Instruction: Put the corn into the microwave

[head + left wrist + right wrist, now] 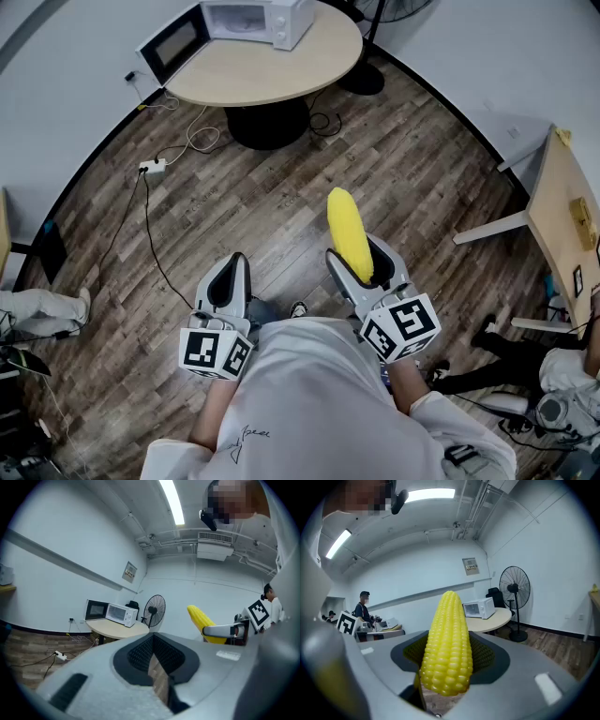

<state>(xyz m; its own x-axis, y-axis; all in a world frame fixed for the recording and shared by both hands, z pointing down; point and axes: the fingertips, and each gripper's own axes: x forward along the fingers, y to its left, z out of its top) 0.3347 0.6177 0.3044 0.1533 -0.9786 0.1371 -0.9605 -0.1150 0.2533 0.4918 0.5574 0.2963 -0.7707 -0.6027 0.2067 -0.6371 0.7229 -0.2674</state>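
I see the round beige wooden table (272,73) with the white microwave oven (258,21) on it, door swung open. Well short of that table, my grey left gripper (232,267) has its jaws together on nothing, and my right gripper (359,264) clamps the yellow corn cob (345,225), which points toward the table.

- The microwave (258,21) was cut off by the head view's top edge, and its cavity could not be seen there.
- The fan (361,80) showed only its base and a sliver of grille at that edge.
- The corn (349,234) had its lower end hidden between the jaws of the right gripper (357,255).
- The wall sign (471,565) was too small to read.
- The side table (562,220) ran off the right edge.
- A bystander's leg (42,307) was cut by the left edge.
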